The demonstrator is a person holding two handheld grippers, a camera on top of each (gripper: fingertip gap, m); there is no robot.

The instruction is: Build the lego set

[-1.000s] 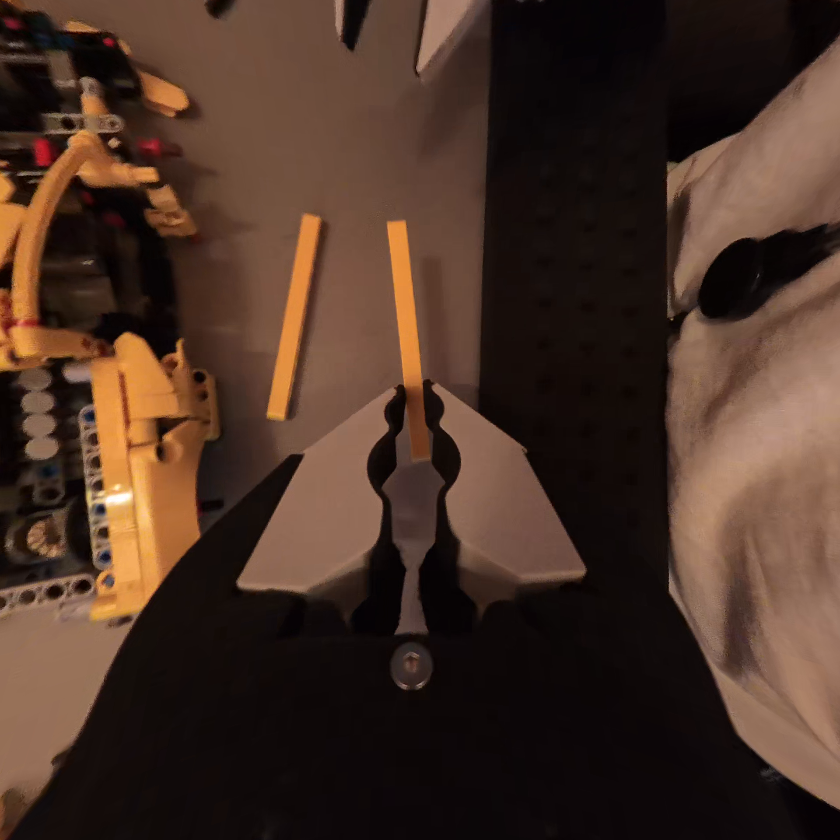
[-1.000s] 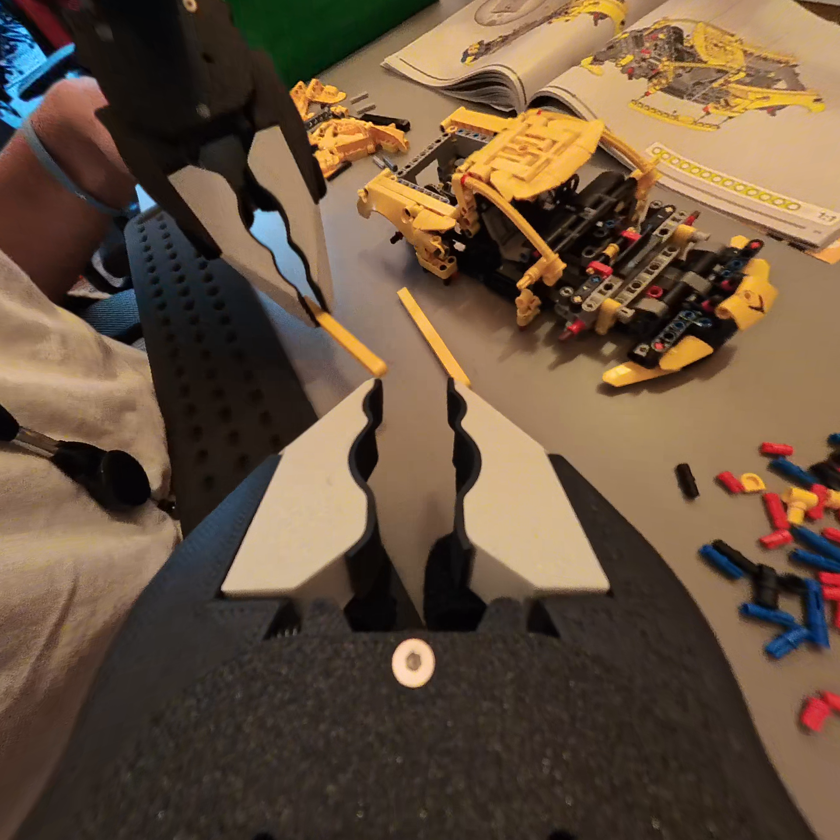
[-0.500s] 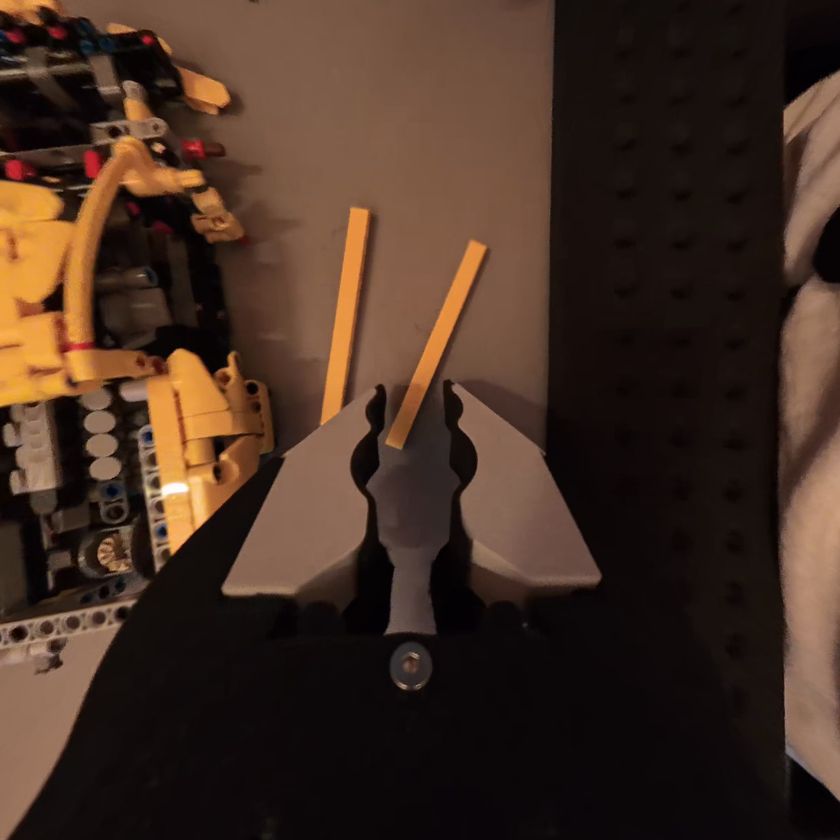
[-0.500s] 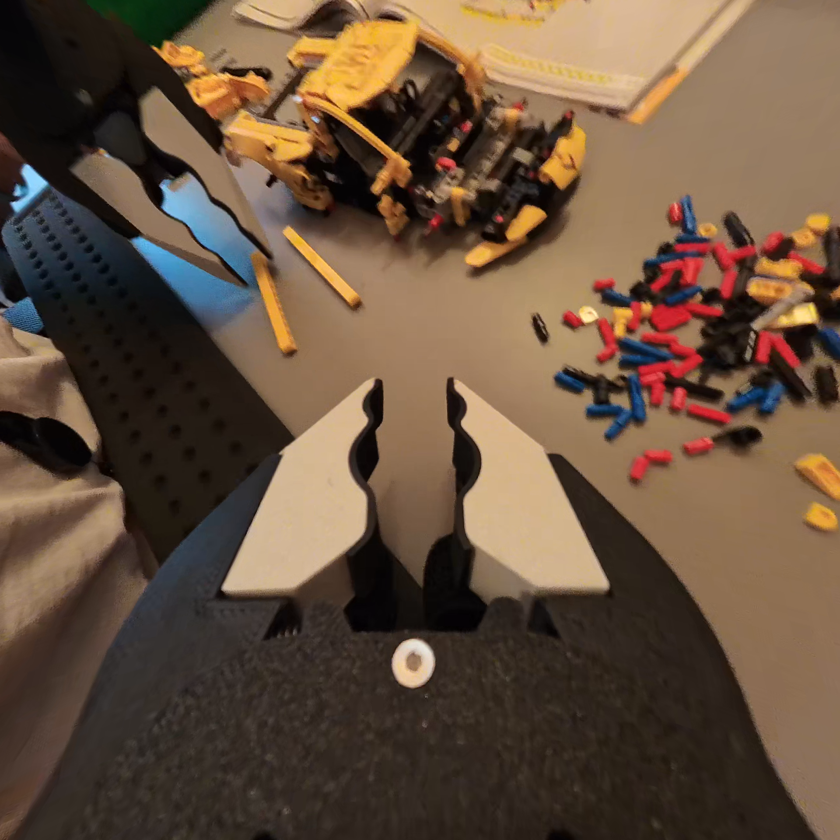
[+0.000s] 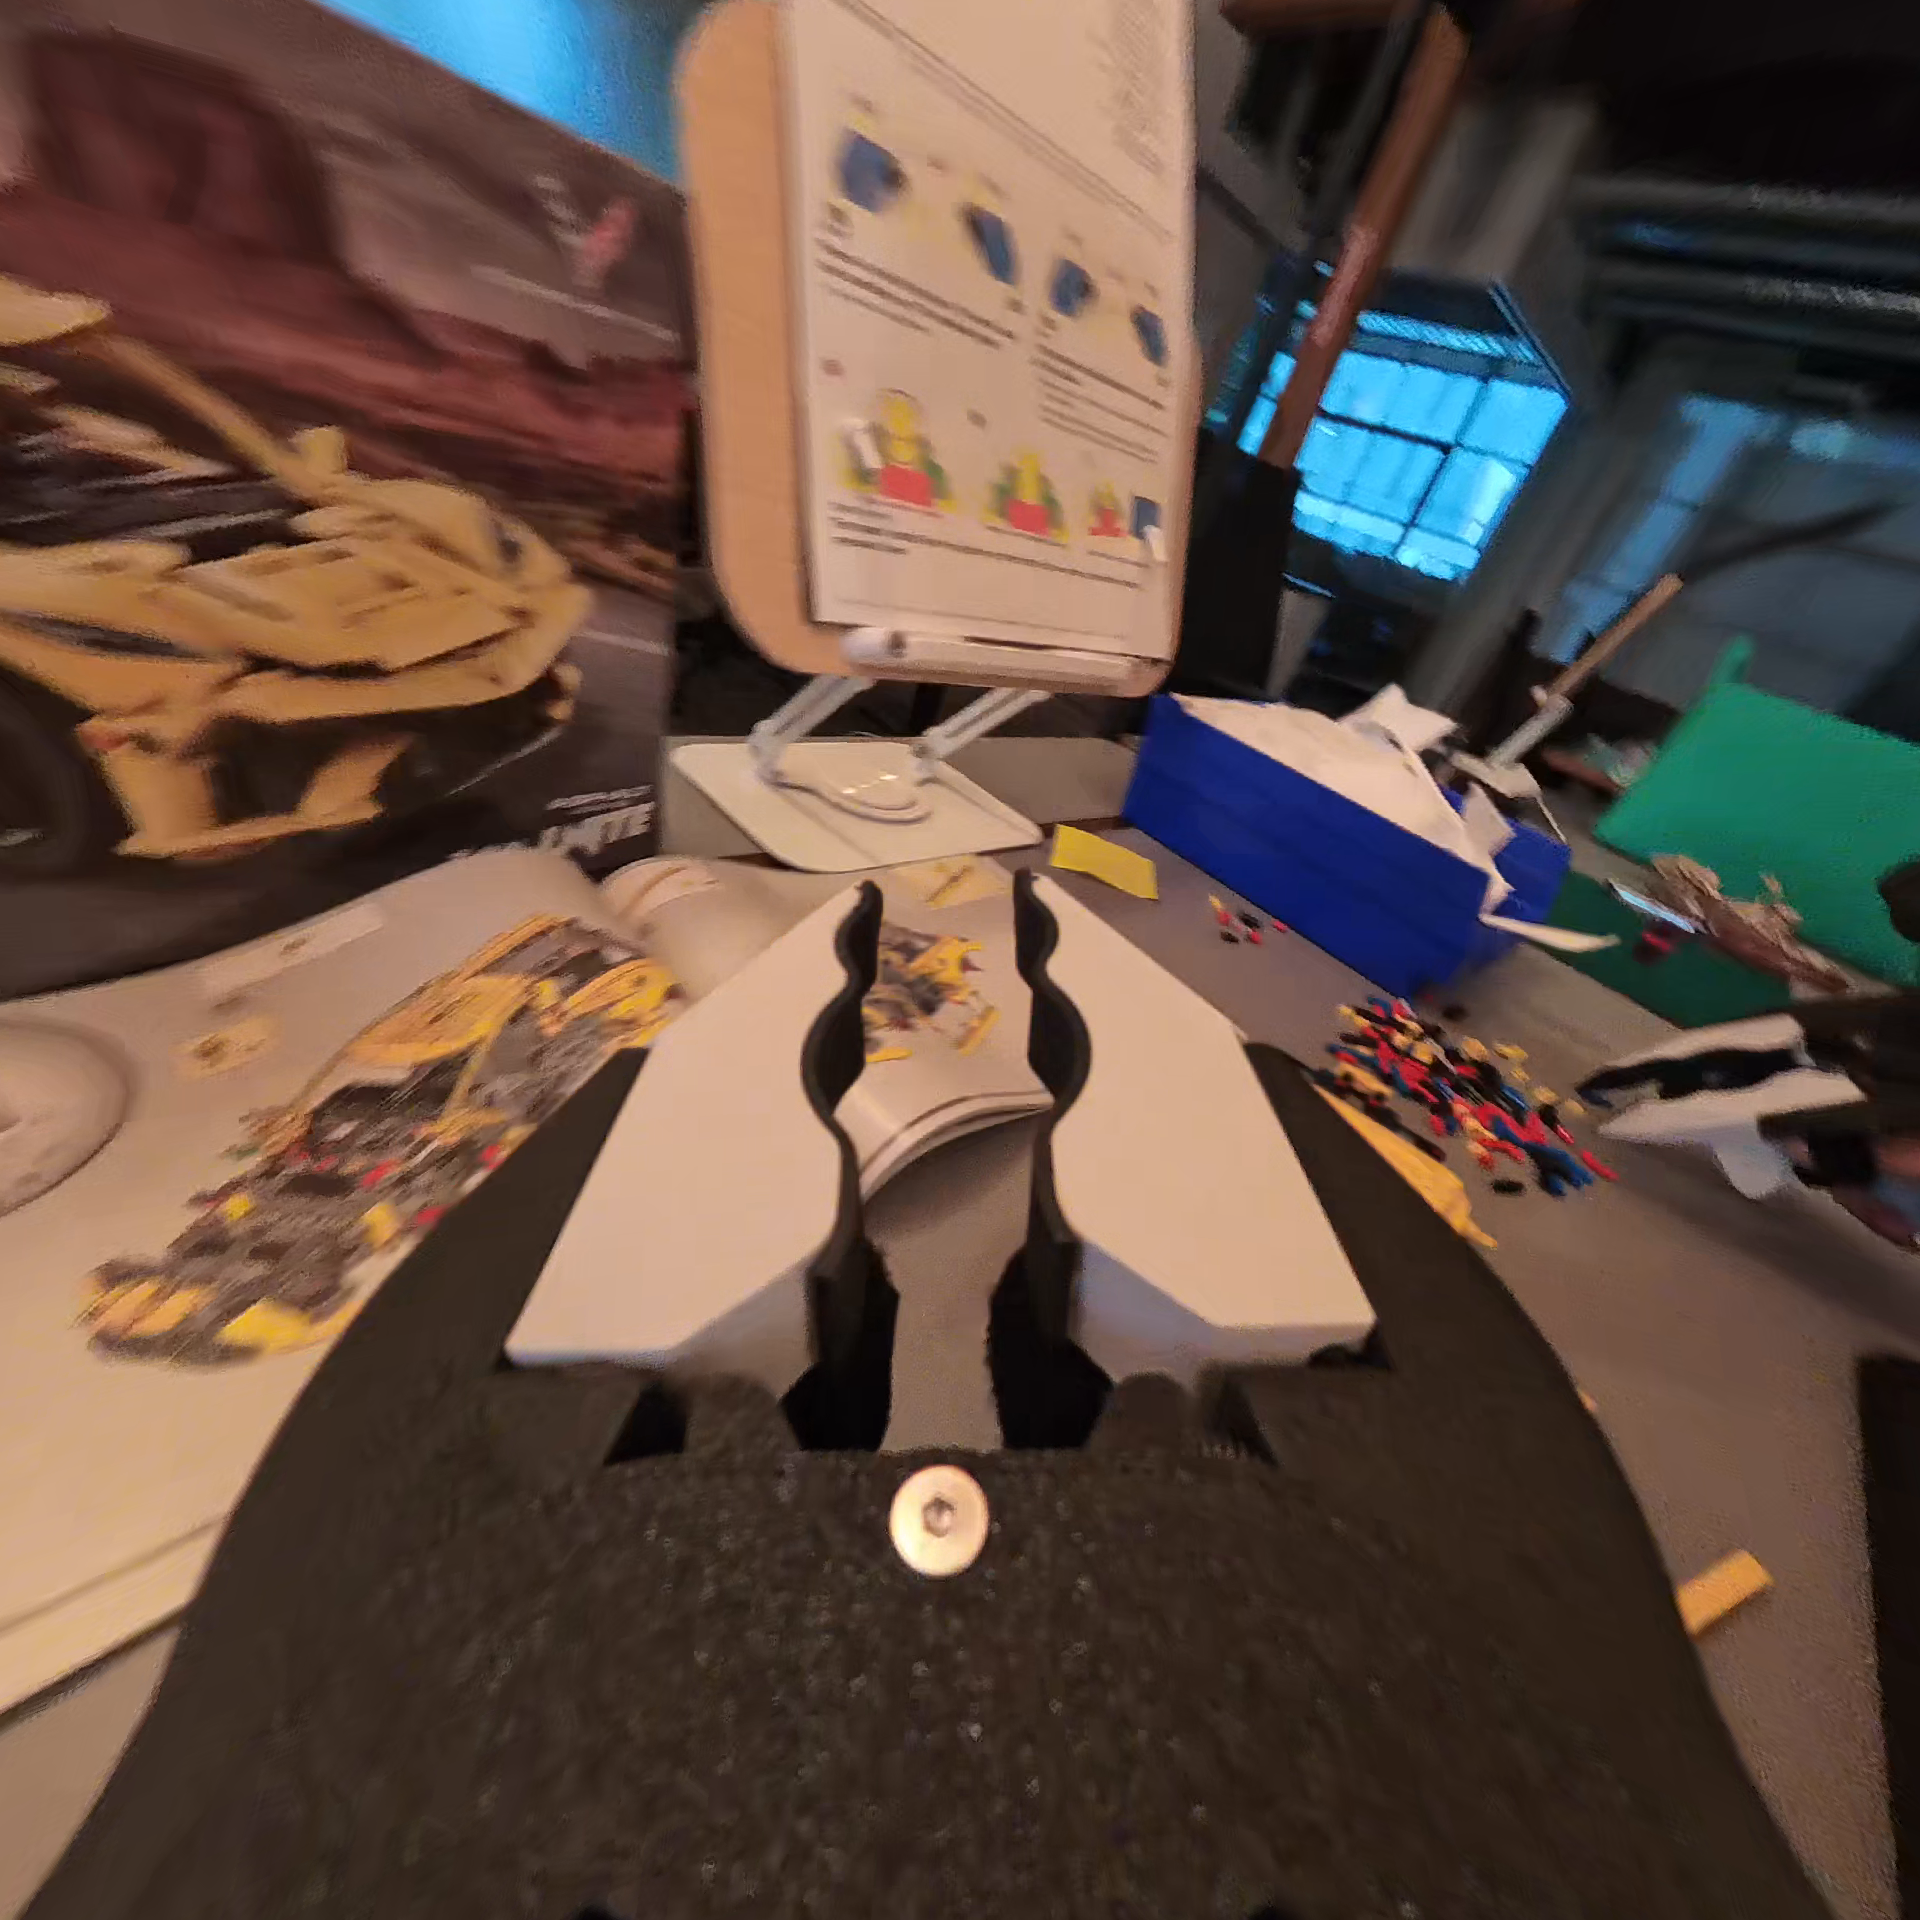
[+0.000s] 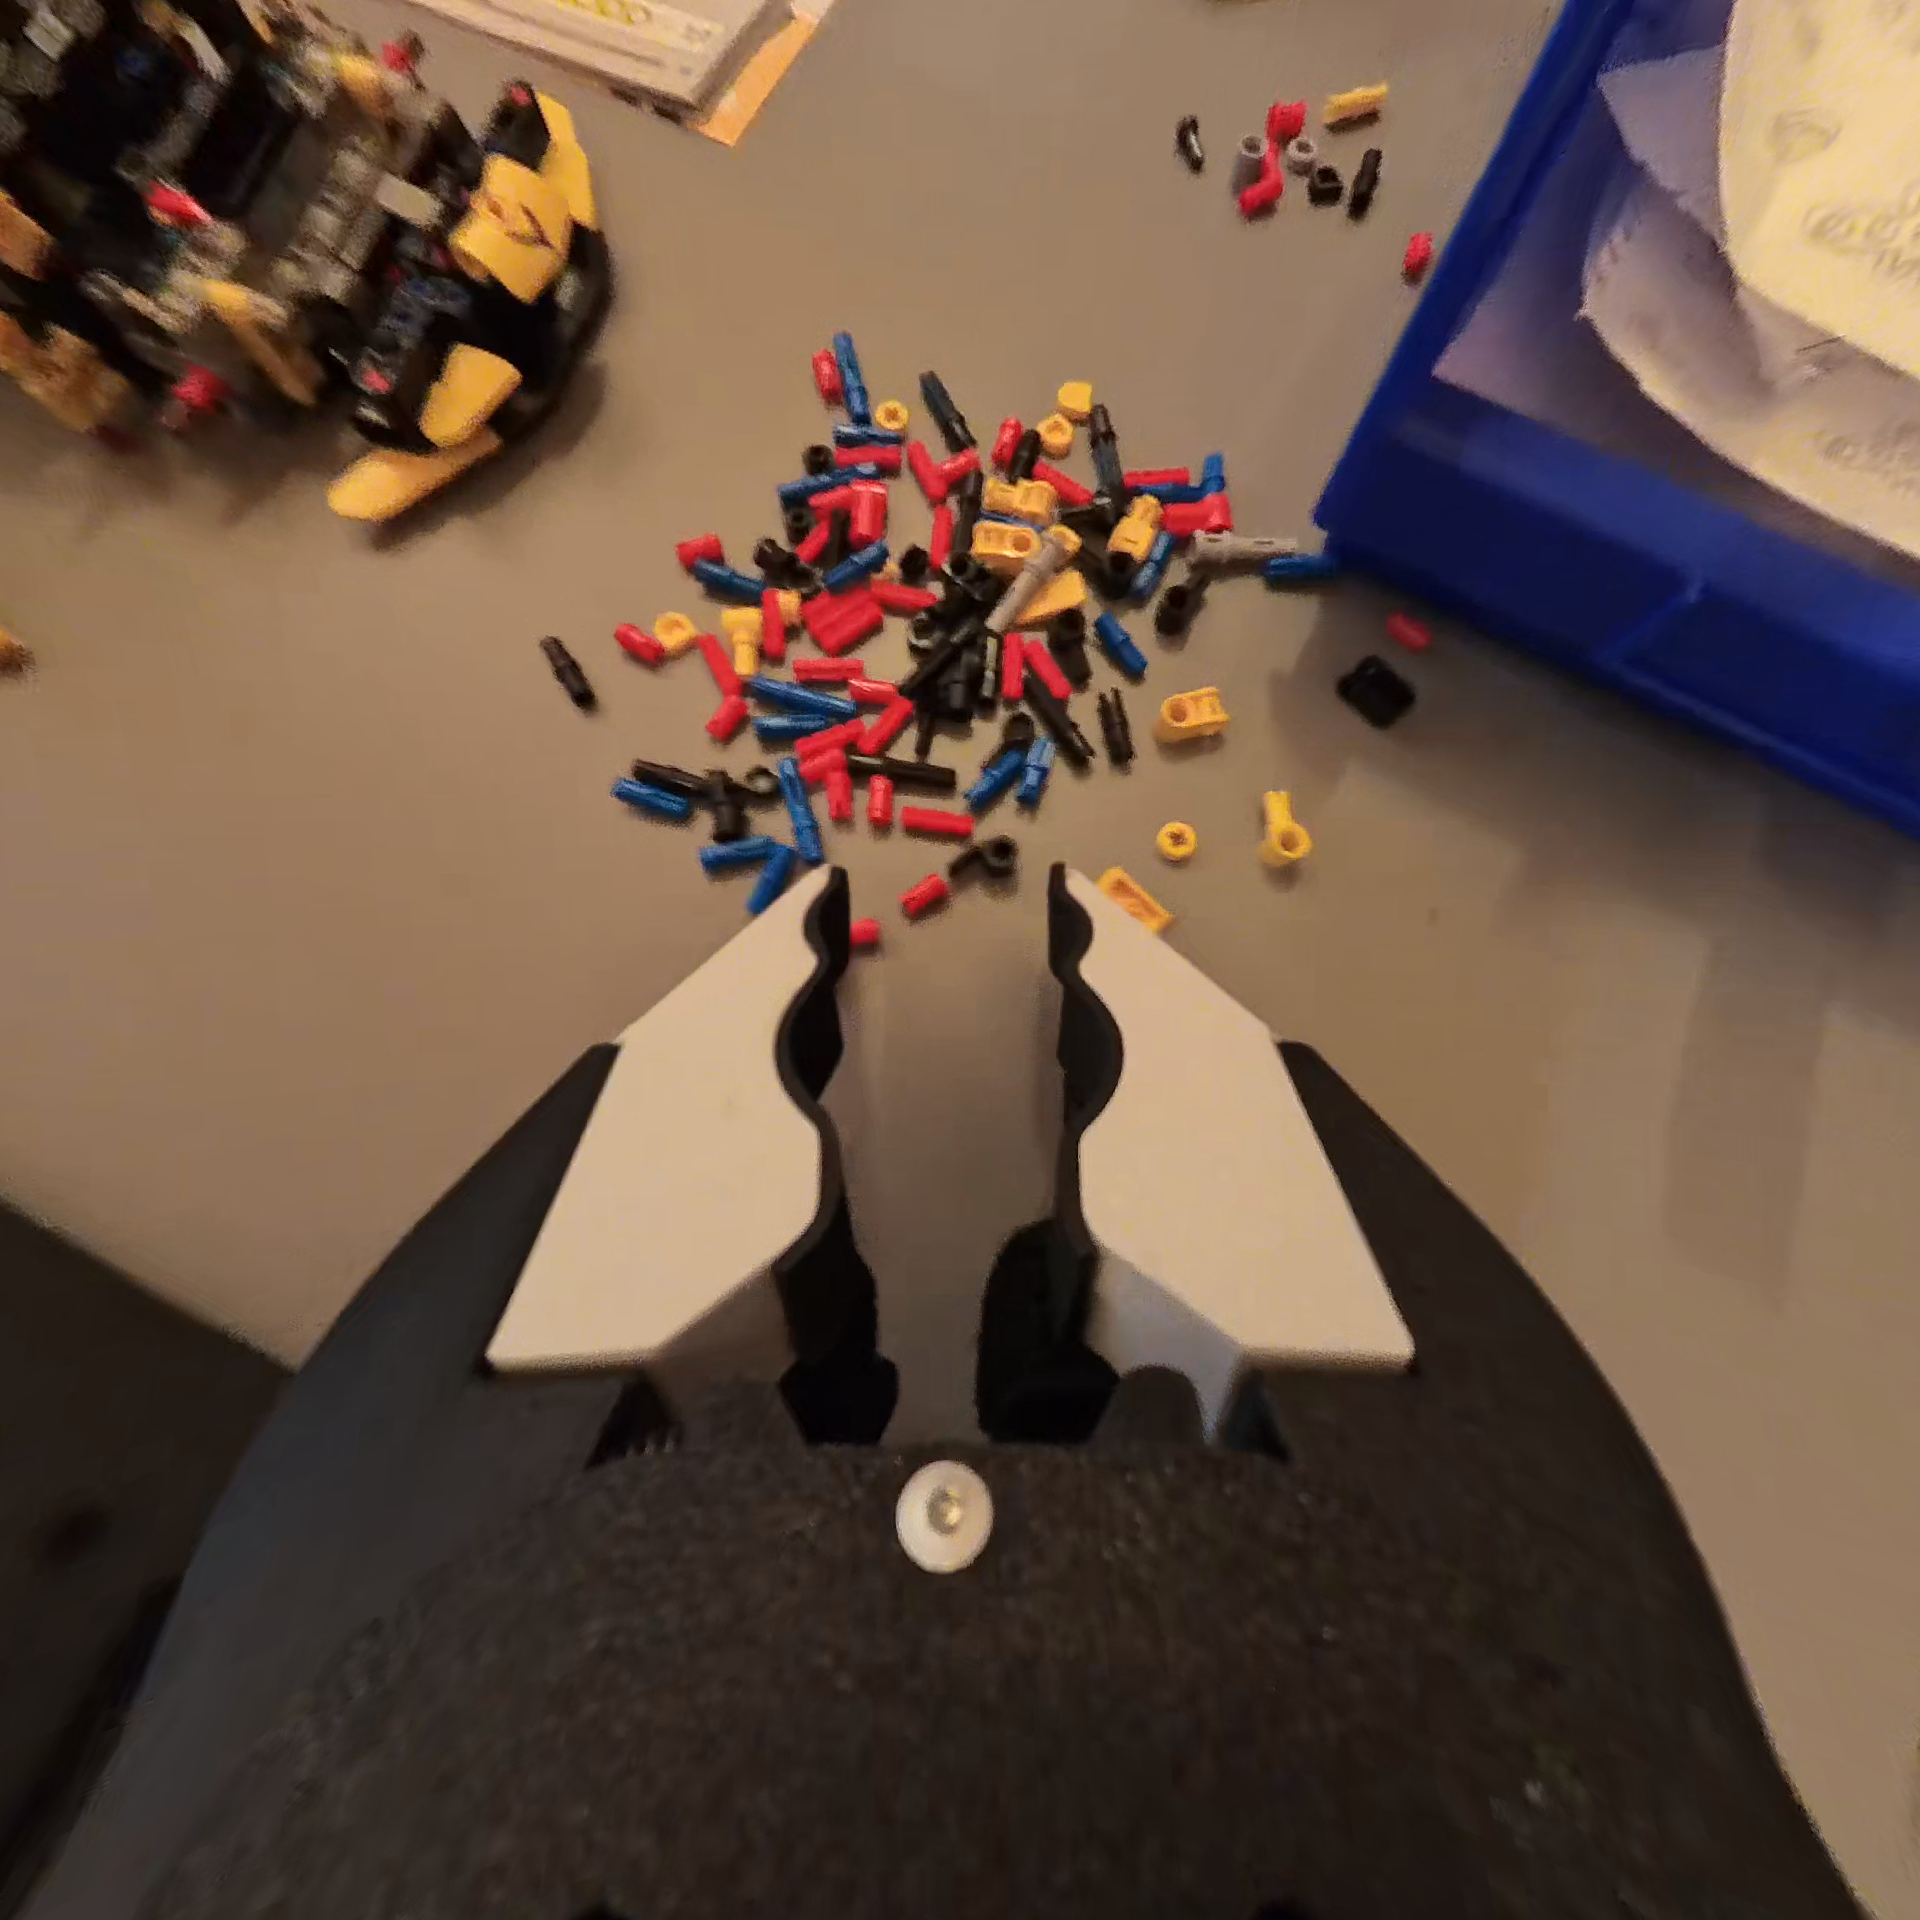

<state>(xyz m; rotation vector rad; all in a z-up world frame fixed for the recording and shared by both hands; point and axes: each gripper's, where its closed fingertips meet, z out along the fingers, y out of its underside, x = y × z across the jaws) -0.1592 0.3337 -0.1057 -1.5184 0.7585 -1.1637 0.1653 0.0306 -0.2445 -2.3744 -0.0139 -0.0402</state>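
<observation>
- Now, left claw: jaws apart, nothing between them. A second ago it pinched the end of a yellow strip low over the table; that strip is let go and no longer in my view.
- Left claw, aim: swung up from the table to look level across it at the open instruction book, with the set's box and a sheet on a stand behind.
- Right claw: jaws spread, empty, as before; it has travelled off the model to hang just short of the loose parts pile.
- Meaning, as I judge it: strip parked, next part being looked up and fetched.
- Lego model: upper left of my right view, well apart from both claws, blurred. Its long axis seems to run from upper left to lower right, yellow end panels toward the pile; which end is the front I cannot tell.
- Blue bin: right of the pile, paper inside.
- Short yellow piece: on the table beside my left claw; whether it is the dropped strip I cannot tell.
</observation>
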